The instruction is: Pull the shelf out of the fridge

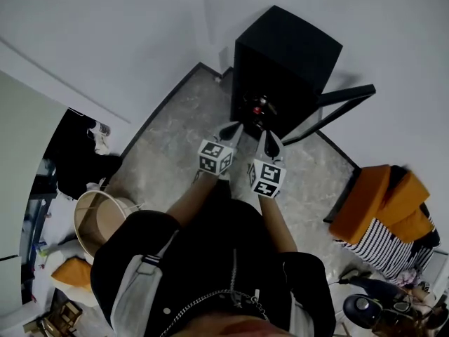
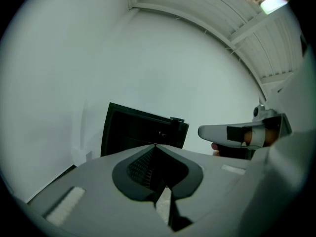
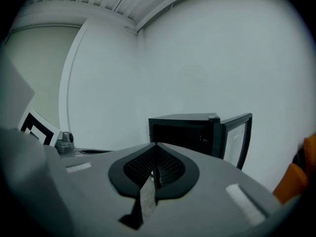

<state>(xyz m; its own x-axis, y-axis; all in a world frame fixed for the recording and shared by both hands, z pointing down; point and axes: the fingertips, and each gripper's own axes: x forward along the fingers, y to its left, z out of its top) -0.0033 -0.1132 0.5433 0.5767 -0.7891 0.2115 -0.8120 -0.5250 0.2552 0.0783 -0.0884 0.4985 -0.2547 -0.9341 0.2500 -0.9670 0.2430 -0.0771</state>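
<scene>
A small black fridge point(image 1: 280, 58) stands on the floor against the white wall, its glass door point(image 1: 337, 107) swung open to the right. Its inside is dark; a small red thing point(image 1: 260, 107) shows in the opening, and I cannot make out the shelf. Both grippers are held side by side in front of the opening, a short way from it. My left gripper point(image 1: 234, 127) is shut and empty. My right gripper point(image 1: 271, 141) is shut and empty too. The fridge point(image 2: 143, 132) lies ahead in the left gripper view, and the fridge point(image 3: 190, 132) with its door point(image 3: 238, 138) in the right gripper view.
A round wooden bin point(image 1: 102, 220) stands at the left on the marbled floor point(image 1: 175, 132). Dark clothes point(image 1: 81, 160) hang further left. Orange cushions and a striped cloth point(image 1: 382, 206) lie at the right, near the open door.
</scene>
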